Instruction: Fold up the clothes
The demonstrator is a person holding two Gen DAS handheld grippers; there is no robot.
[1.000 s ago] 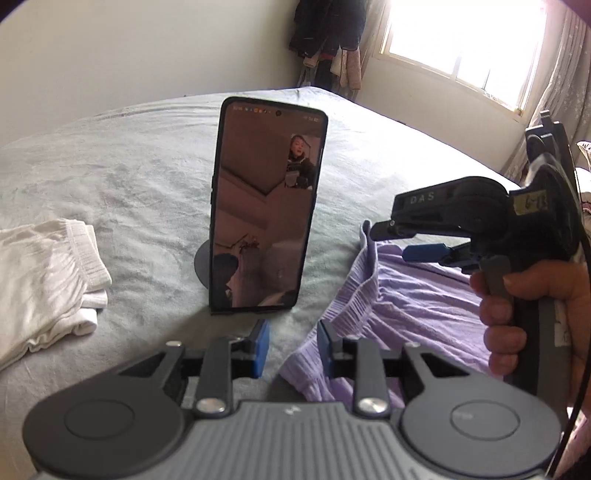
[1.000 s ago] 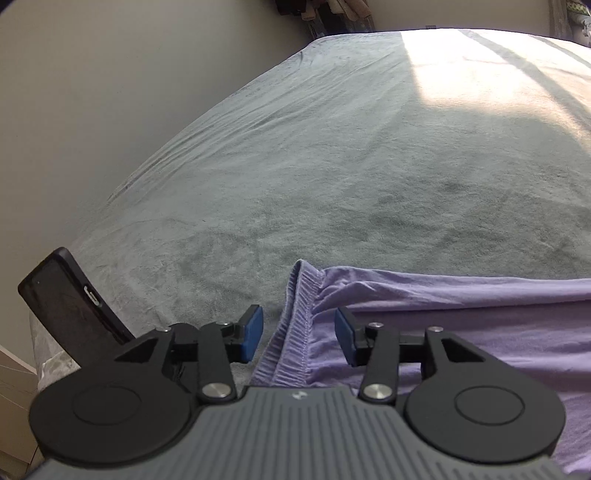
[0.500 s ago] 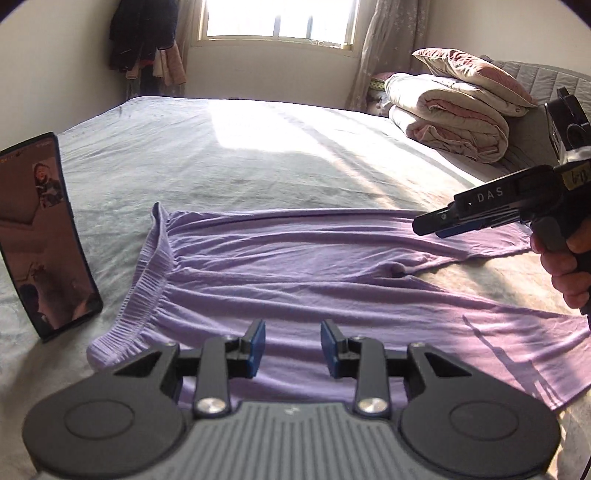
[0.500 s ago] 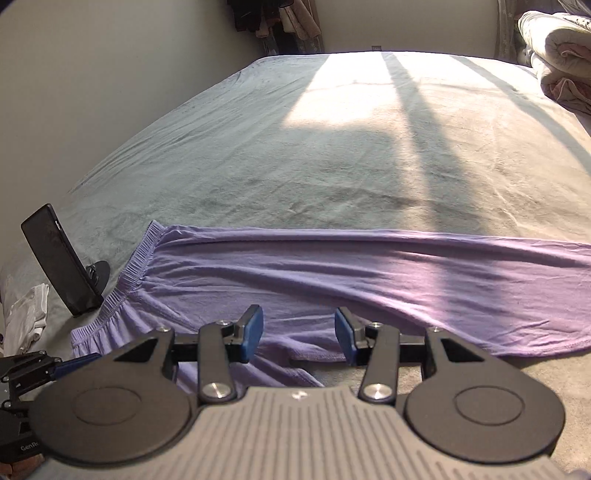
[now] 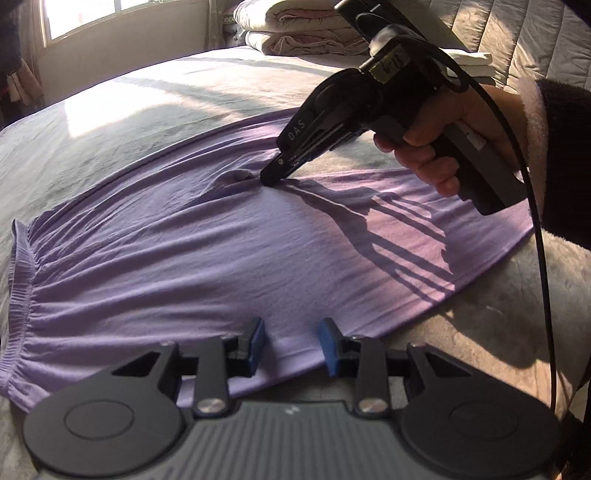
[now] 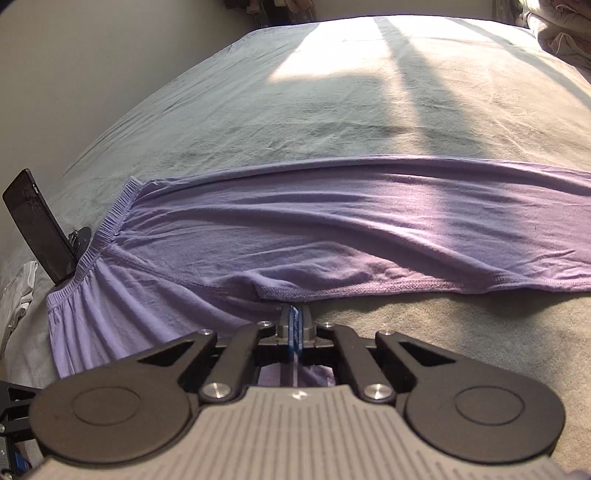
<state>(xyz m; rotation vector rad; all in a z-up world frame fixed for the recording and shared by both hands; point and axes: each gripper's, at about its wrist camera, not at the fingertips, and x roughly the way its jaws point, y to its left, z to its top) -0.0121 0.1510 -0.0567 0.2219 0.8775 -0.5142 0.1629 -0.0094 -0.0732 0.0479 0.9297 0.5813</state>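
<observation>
Purple trousers (image 5: 207, 258) flat on bed (image 6: 332, 103), right hand-held gripper (image 5: 267, 179) clenched on crotch fabric, left hand-held gripper (image 5: 291, 345) released over near edge, phone (image 6: 35, 225) far left in right view only.

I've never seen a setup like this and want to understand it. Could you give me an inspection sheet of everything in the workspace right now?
Surface: grey bed, partly sunlit.
Job's things: purple trousers spread flat, elastic waistband at one end, crotch fabric bunched at the right gripper.
Clutter: phone propped on a stand beside the waistband; white garment at the bed edge.
Grippers: left gripper open, over the near trouser edge; right gripper shut on the trousers at the crotch.
Cables: black cable running from the right gripper.
Surroundings: folded quilts, window, plain wall.
</observation>
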